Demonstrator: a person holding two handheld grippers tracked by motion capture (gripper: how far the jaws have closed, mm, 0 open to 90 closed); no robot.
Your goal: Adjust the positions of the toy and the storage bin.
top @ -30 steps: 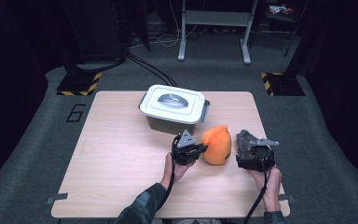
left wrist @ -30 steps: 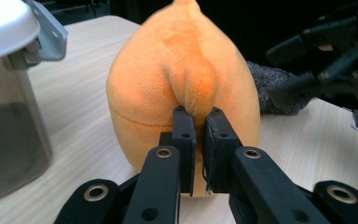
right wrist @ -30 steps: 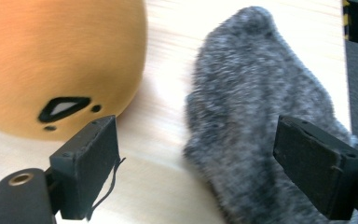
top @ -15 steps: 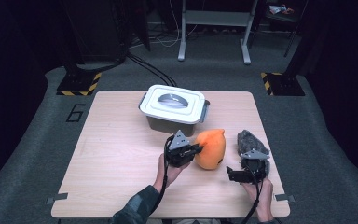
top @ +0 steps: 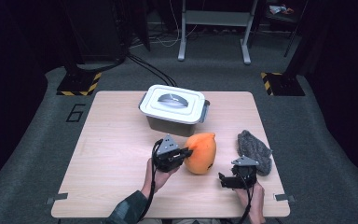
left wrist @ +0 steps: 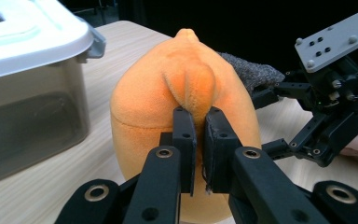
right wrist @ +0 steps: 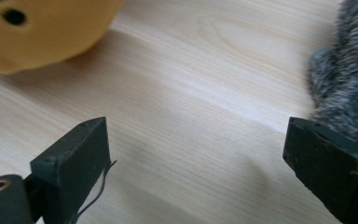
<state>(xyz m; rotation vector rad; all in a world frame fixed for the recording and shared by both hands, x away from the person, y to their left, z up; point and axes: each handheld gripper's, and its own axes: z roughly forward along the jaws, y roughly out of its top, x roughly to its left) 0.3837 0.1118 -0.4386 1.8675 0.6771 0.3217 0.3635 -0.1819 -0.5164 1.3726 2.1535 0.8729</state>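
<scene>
The left hand-held gripper (left wrist: 196,122) has its two black jaws pinched tight on a small raised fold of the orange, egg-shaped plush toy (left wrist: 182,116) — the fold bulges just above the pads. The toy is soft and seamed, with a little nub at its top and dark dot marks on one side; it sits on the pale wooden tabletop (top: 116,140), just in front of the grey plastic box with a white clip-on lid (top: 173,108). In the high view the left hand-held gripper (top: 185,154) points sideways at the toy (top: 201,152), the hand (top: 157,173) wrapped around its rear and the forearm coming up from the near edge.

The right hand-held gripper (right wrist: 200,158) stands wide apart — its jaws have just been opening, with bare wood between them. It hangs low over the tabletop, the toy off to one side and a grey, fuzzy knitted cloth (right wrist: 345,79) just beside one jaw. In the high view the cloth (top: 254,150) lies just beyond that gripper (top: 227,179).
</scene>
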